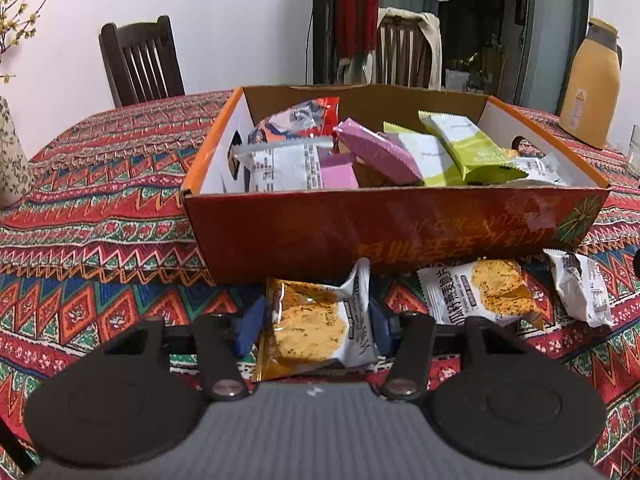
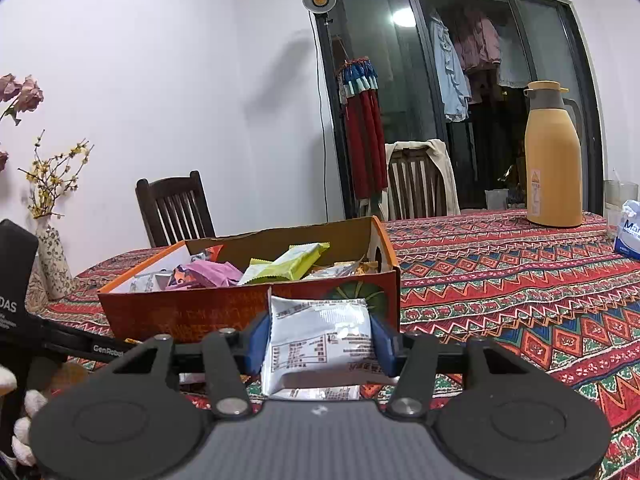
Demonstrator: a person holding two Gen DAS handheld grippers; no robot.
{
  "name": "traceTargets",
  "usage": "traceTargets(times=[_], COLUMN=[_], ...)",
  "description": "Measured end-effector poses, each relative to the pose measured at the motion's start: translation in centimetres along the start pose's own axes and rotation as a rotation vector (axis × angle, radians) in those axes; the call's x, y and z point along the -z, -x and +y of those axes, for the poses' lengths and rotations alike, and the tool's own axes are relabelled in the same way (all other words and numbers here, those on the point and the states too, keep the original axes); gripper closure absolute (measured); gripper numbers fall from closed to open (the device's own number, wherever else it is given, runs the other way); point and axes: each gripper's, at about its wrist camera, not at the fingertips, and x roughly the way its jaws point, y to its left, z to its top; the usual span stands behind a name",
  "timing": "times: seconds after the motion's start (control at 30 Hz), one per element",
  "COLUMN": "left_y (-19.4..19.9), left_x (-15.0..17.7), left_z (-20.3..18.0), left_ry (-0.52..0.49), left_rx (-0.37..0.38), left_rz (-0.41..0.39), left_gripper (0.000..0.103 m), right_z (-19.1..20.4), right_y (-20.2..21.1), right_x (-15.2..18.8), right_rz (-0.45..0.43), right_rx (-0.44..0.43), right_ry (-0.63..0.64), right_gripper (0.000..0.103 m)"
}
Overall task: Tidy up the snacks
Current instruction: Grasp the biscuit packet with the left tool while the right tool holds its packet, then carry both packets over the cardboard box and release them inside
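An orange cardboard box (image 1: 400, 224) stands on the patterned tablecloth, filled with several snack packets, pink, green, white and red. My left gripper (image 1: 316, 324) is shut on an oat-crisp packet (image 1: 316, 320) just in front of the box's near wall. A second oat-crisp packet (image 1: 480, 292) and a silver packet (image 1: 580, 292) lie on the cloth to its right. In the right wrist view, my right gripper (image 2: 320, 340) is shut on a silver-white packet (image 2: 316, 344), held in front of the box (image 2: 200, 312) near its right corner.
A yellow thermos jug (image 2: 554, 156) stands at the far right of the table, with a tissue pack (image 2: 630, 228) beside it. A flower vase (image 2: 52, 260) stands at the left. Wooden chairs (image 1: 140, 60) stand behind the table. The left gripper's body (image 2: 16, 296) shows at the left.
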Motion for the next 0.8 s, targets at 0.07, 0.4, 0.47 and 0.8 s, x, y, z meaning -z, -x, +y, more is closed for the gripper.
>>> traceTargets(times=[0.07, 0.4, 0.47, 0.8], left_y=[0.1, 0.8, 1.2, 3.6], left_x=[0.0, 0.0, 0.1, 0.4], left_z=[-0.1, 0.1, 0.0, 0.0], left_ry=[-0.003, 0.005, 0.002, -0.002], left_rx=[-0.001, 0.004, 0.006, 0.009], left_rz=[-0.006, -0.045, -0.065, -0.155], left_gripper=[0.050, 0.051, 0.051, 0.051], right_z=[0.0, 0.1, 0.1, 0.3], right_y=[0.1, 0.2, 0.2, 0.3], right_x=[0.0, 0.0, 0.0, 0.0], right_rz=[-0.001, -0.007, -0.012, -0.017], right_rx=[0.000, 0.000, 0.000, 0.010], right_ry=[0.001, 0.004, 0.006, 0.014], right_gripper=[0.051, 0.051, 0.051, 0.051])
